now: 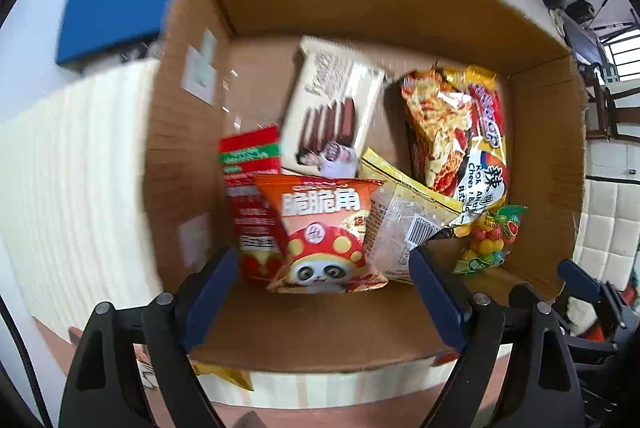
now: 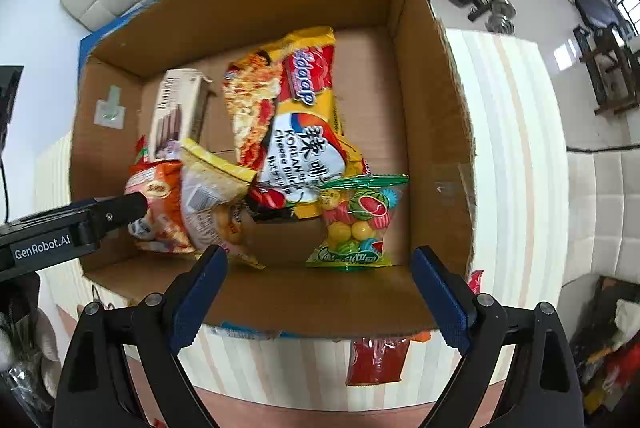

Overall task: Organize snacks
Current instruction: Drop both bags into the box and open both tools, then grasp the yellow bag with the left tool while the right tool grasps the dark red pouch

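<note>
Both grippers hover over the near edge of the box, the left gripper and right gripper each with jaws apart and empty. Inside lie the panda bag, noodles, candy and a wafer pack, crowded toward the near left.

Brown cardboard box; orange panda-print bag; yellow-red noodle packet.

Matt corrugated cardboard box; glossy crinkled plastic noodle packet.
</note>
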A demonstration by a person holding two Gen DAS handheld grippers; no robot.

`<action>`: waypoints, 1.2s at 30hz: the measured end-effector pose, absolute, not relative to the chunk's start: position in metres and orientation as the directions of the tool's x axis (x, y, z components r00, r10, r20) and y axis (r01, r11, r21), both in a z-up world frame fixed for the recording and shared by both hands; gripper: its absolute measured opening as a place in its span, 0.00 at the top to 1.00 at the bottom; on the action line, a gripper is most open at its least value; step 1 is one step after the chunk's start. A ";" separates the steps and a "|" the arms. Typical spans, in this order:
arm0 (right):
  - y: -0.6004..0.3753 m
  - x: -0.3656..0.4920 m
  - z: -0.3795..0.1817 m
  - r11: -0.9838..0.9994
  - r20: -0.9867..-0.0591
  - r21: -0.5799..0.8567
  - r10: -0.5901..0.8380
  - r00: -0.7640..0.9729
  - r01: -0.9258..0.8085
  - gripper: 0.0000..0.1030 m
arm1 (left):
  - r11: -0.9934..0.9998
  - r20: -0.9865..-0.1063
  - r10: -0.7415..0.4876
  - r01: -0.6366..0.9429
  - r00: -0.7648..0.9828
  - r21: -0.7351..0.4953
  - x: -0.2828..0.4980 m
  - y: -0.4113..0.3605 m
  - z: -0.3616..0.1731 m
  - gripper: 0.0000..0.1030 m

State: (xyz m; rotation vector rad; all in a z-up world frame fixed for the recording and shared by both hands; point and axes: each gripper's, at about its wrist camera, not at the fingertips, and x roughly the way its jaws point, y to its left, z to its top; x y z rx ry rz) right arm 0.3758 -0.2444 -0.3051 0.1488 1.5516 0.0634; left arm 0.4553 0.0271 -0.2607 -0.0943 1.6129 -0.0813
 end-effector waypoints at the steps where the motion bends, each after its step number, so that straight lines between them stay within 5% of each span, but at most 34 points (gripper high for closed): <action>1: -0.243 0.374 -0.301 0.990 -0.991 0.133 0.132 0.026 0.048 0.07 | 0.994 -0.994 -0.110 -0.010 -0.012 -0.110 0.450 0.029 -0.253 0.15; 24: -0.239 0.279 -0.218 0.978 -0.963 0.208 0.204 0.174 0.006 0.07 | 0.995 -0.924 -0.024 -0.078 0.383 -0.058 0.336 0.035 -0.148 0.15; 36: -0.284 0.223 -0.330 0.972 -0.988 0.151 0.156 -0.012 0.182 0.07 | 0.979 -0.976 0.043 -0.203 0.216 -0.002 0.279 0.083 -0.254 0.15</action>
